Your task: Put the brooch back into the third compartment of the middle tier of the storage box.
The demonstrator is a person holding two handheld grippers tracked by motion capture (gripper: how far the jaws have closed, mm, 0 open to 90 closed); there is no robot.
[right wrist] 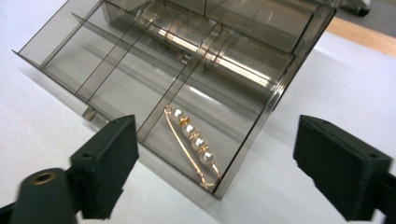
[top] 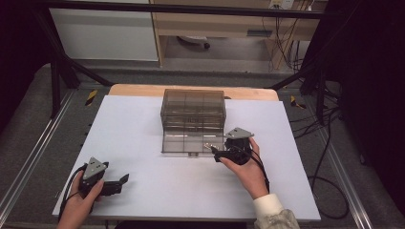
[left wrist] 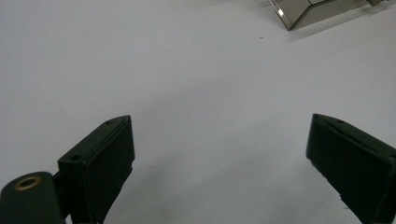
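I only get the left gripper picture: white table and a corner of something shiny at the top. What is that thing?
Observer: A smoky clear drawer box with its bottom drawer pulled out.
Operator: Anything in the drawer?
Observer: Yes, a gold pin with pearl beads lies in the drawer's end compartment.
Operator: Where is the other gripper?
Observer: The right gripper is by the drawer's front right corner, jaws wide open, holding nothing.
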